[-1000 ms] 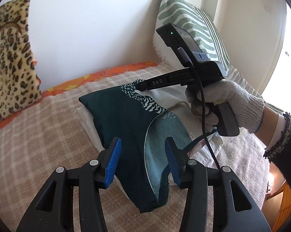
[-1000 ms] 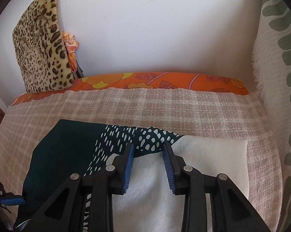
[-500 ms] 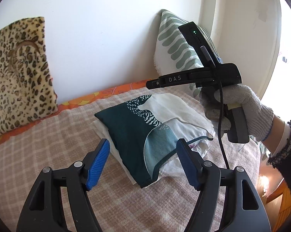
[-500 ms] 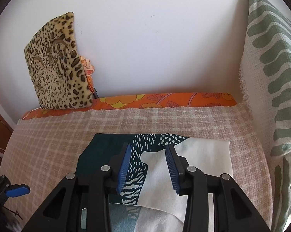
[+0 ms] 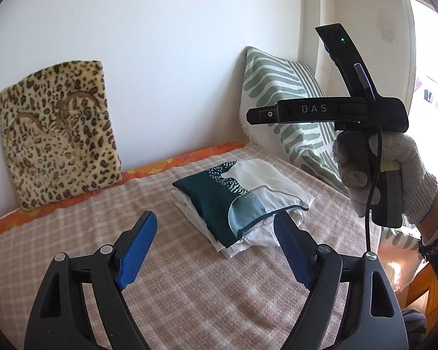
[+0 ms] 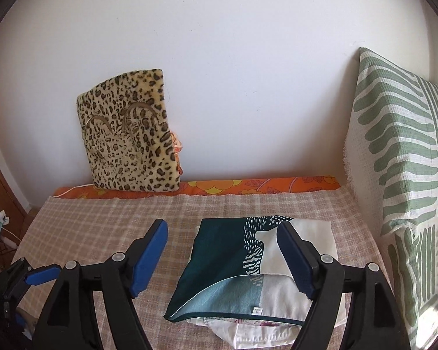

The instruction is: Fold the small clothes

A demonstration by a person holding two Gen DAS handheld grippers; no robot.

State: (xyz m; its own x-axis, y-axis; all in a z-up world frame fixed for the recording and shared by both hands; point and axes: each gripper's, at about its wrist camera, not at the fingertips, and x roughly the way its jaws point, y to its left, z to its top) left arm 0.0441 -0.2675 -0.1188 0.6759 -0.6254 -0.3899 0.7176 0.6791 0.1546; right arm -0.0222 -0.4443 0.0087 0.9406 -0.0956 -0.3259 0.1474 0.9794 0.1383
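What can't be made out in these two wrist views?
- Garment tag print, right wrist view: too small to read.
- White clothes under the folded teal garment, left wrist view: count hidden by the top piece.
- Pile's near edge, right wrist view: cut off by the frame and the right gripper.
- Green-striped pillow, left wrist view: partly hidden by the other handheld gripper.

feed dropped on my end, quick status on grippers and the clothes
Left gripper and right gripper opening, nothing between the pads. Folded garment lies on the small pile on the checked blanket. Nothing in the way.
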